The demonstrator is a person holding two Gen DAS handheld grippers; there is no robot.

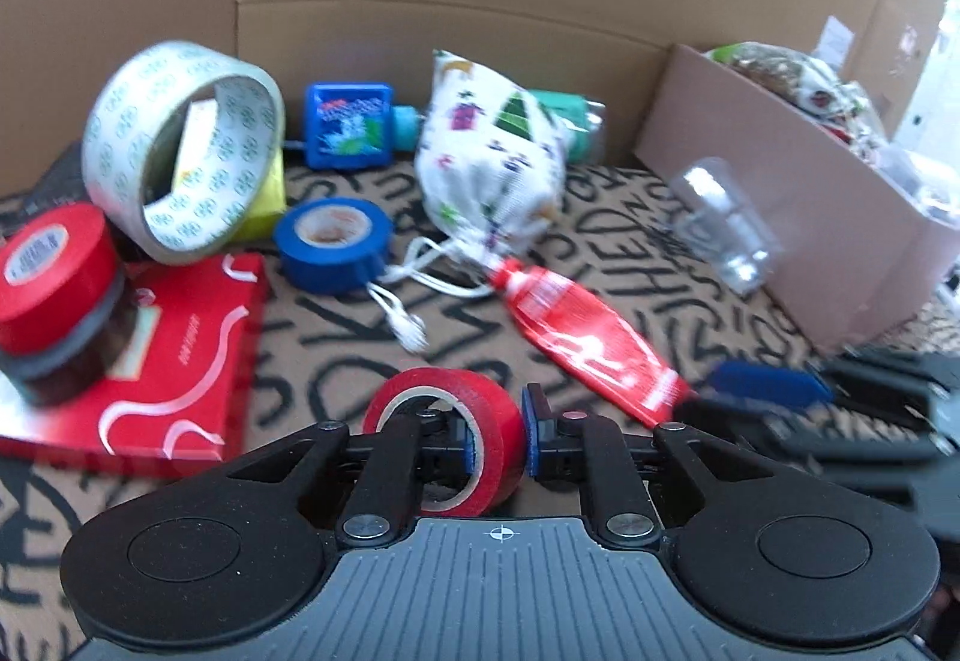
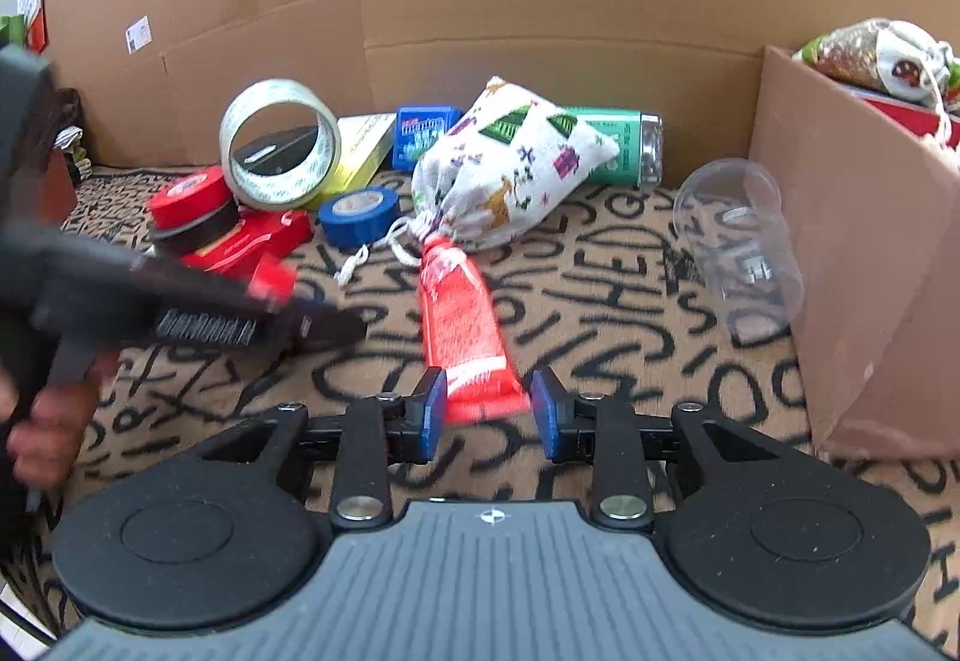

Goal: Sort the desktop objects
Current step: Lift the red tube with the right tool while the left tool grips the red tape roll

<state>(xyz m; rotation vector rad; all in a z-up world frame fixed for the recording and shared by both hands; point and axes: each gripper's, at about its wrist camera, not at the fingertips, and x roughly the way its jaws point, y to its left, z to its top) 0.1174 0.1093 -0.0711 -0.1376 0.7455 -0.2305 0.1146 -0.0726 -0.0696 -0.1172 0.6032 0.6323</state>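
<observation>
Glossy red tape roll point(image 1: 447, 436), round, hollow core, clamped by left gripper point(image 1: 498, 439). Right gripper point(image 2: 487, 407) grasps crinkly red tube's point(image 2: 462, 325) flat end on lettered mat point(image 2: 600, 313).

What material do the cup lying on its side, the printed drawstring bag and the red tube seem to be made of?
The cup looks like thin clear plastic: the mat's lettering shows through its glossy wall. The drawstring bag seems woven cloth, matte, with soft folds and a white cord. The red tube looks like glossy plastic or laminate, with bright highlights and a flat crimped end; which one, I cannot tell.
</observation>
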